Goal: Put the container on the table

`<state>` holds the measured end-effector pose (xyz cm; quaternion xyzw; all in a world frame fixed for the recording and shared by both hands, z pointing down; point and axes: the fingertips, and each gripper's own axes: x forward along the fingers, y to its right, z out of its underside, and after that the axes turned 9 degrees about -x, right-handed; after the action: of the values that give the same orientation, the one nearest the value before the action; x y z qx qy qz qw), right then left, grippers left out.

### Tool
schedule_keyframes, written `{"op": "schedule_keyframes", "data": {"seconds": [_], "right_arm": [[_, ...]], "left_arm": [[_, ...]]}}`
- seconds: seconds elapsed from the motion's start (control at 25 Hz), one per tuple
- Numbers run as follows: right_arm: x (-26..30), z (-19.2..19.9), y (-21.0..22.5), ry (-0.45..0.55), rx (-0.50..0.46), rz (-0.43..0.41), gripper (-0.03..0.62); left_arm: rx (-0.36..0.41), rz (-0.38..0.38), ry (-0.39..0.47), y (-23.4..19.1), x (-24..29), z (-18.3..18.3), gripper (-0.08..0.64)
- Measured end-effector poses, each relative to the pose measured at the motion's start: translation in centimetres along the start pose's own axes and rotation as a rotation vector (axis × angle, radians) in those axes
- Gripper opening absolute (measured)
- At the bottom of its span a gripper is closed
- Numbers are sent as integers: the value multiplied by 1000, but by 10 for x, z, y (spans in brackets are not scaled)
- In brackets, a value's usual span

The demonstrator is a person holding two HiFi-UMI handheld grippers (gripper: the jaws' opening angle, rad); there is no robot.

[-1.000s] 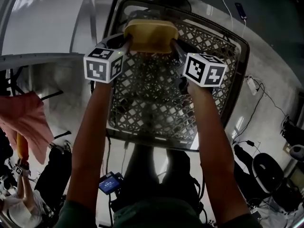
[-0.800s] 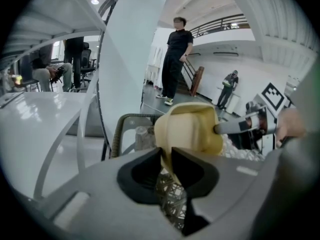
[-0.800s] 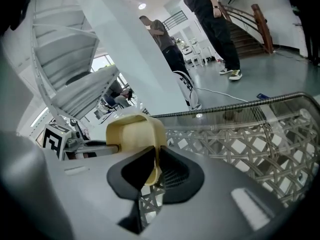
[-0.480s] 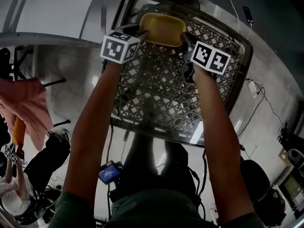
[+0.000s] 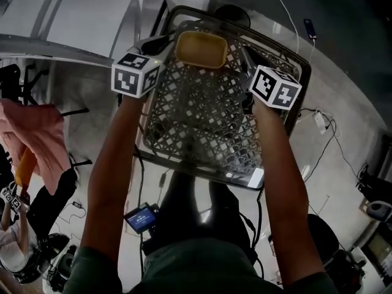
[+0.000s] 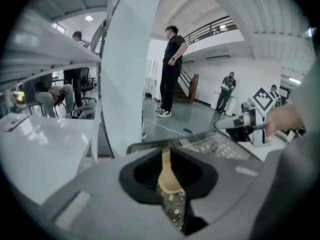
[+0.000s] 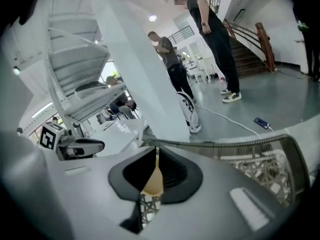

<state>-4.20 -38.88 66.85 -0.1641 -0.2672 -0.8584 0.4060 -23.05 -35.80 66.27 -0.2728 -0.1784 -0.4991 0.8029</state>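
Grey polished floor (image 5: 343, 66) spreads under a dark lattice basket (image 5: 202, 121), with a white table (image 5: 73, 11) off to its upper left in the head view. Over the basket's far end hangs the yellow container (image 5: 201, 49), open side up, apart from the table and carried between the two claws. The left gripper (image 5: 166, 45) takes it by its left end: its jaws have just been closing, and the left gripper view shows the container's thin yellow rim pinched between them. The right gripper (image 5: 245, 52) holds the opposite end, its jaws clenched on the rim in the same way in the right gripper view. Both forearms reach out above the basket. A pink cloth (image 5: 37, 136) hangs at the left edge, and a white cable (image 5: 288, 14) trails across the floor beyond the basket
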Motion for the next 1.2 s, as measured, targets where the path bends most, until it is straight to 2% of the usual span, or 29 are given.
{"op": "schedule_keyframes", "data": {"seconds": [0.08,0.32,0.4,0.52,0.68,0.84,0.96,1.2], "right_arm": [[-30,-34,-24,84,-53,-54,3],[-166,-145,-105,388,-264,-220,3],[-219,-165,-140,454,-377,-258,3],[-301,-172,-192,515,-529,-286,3],[-430,-164,-265,634,-614,-301,3],[-533,-146,-305,720,-754,-304,3],[-584,-149,-312,772,-828,-305,3],[-644,-155,-319,827,-830,-322,3]], "left_arm": [[27,17,79,23,-30,-35,3],[203,111,293,124,-137,-140,2],[253,139,362,158,-180,-165,2],[298,168,475,209,-254,-191,2],[384,184,581,295,-369,-181,2],[443,173,679,367,-452,-157,2],[467,156,740,404,-485,-161,2],[496,168,814,450,-518,-173,2]]}}
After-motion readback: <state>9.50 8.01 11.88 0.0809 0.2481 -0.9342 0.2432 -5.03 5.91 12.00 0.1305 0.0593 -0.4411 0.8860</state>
